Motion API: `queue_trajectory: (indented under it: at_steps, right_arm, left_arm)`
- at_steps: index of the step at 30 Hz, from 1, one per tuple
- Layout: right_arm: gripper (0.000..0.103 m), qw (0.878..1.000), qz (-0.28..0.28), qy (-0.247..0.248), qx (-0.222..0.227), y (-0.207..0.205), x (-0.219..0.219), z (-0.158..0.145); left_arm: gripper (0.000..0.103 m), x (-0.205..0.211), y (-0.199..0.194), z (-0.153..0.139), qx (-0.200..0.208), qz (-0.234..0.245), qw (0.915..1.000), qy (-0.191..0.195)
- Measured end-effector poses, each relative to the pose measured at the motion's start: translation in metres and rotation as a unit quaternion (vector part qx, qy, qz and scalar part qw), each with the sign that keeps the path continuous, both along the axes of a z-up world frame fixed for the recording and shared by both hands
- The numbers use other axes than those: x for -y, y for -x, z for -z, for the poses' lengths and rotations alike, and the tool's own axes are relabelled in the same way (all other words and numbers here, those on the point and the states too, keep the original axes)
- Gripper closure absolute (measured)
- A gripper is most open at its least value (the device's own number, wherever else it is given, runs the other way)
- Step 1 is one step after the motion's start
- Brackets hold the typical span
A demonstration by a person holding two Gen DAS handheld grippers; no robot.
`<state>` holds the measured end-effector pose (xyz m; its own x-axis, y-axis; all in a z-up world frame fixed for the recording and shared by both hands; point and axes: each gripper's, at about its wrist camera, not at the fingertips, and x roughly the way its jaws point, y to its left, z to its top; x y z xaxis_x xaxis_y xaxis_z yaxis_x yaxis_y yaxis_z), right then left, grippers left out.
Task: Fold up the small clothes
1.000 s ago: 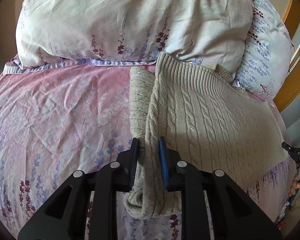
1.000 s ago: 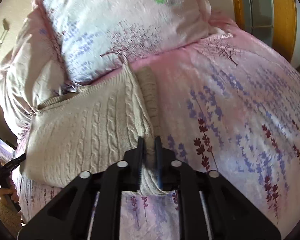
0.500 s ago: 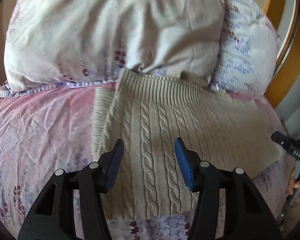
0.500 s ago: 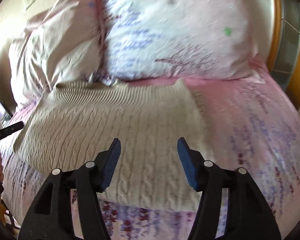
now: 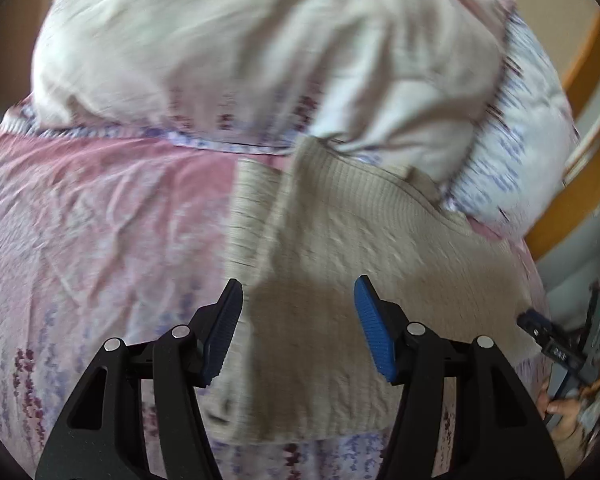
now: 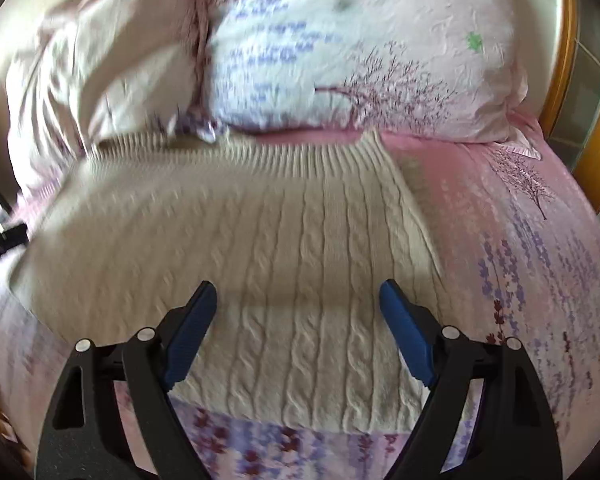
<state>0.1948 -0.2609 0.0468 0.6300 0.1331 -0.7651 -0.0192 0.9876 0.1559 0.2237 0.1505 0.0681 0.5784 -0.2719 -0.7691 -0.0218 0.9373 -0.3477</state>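
Observation:
A cream cable-knit sweater (image 5: 340,264) lies flat on the pink floral bedsheet (image 5: 100,220), its ribbed hem toward the pillows. In the left wrist view a sleeve (image 5: 248,216) lies folded along its left edge. My left gripper (image 5: 298,300) is open and empty, hovering above the sweater's near left part. In the right wrist view the sweater (image 6: 260,248) fills the middle. My right gripper (image 6: 298,300) is open and empty above its near edge.
Two floral pillows (image 5: 240,48) (image 6: 360,48) lie against the sweater's far edge. A wooden bed frame (image 6: 564,60) runs along the right. The other gripper and a hand (image 5: 560,360) show at the left wrist view's right edge. Bedsheet (image 6: 540,260) extends right of the sweater.
Both grippers let go of the sweater's folded edge, opened wide and pulled back above it. The sweater now lies flat on the bed.

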Motion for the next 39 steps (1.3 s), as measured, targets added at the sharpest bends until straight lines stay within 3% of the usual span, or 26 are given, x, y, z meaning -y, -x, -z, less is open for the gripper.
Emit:
queue_trajectory:
  at_steps: [4, 8, 10, 11, 20, 26, 33, 39]
  right_arm:
    - [0.02, 1.0, -0.012, 0.002, -0.006, -0.017, -0.017, -0.004]
    - [0.02, 1.0, -0.029, -0.001, -0.005, -0.023, -0.034, -0.004]
    - [0.02, 0.999, -0.035, 0.005, -0.006, -0.026, -0.041, -0.002]
    - [0.02, 0.999, -0.036, 0.012, -0.006, -0.028, -0.044, 0.0]
    - [0.014, 0.996, -0.038, 0.081, -0.007, -0.037, -0.064, 0.014]
    - [0.012, 0.997, -0.038, 0.071, -0.008, -0.037, -0.061, 0.015]
    - [0.01, 0.996, -0.039, 0.077, -0.005, -0.036, -0.061, 0.015]
    - [0.01, 0.997, -0.043, 0.058, -0.003, -0.033, -0.055, 0.012]
  left_arm:
    - [0.044, -0.022, -0.012, 0.012, -0.035, -0.019, 0.9976, 0.056]
    - [0.044, -0.03, -0.019, 0.023, -0.054, -0.035, 0.9946, 0.081]
    - [0.044, -0.029, -0.022, 0.026, -0.053, -0.033, 0.9937, 0.093]
    - [0.044, -0.027, -0.023, 0.026, -0.052, -0.008, 0.9935, 0.101]
    - [0.045, -0.01, -0.032, 0.032, -0.049, -0.005, 0.989, 0.14]
    - [0.052, -0.003, -0.036, 0.037, -0.059, -0.009, 0.9856, 0.158]
    - [0.079, -0.006, -0.038, 0.044, -0.054, -0.039, 0.9751, 0.212]
    - [0.082, 0.007, -0.025, 0.013, -0.017, -0.006, 0.9647, 0.263]
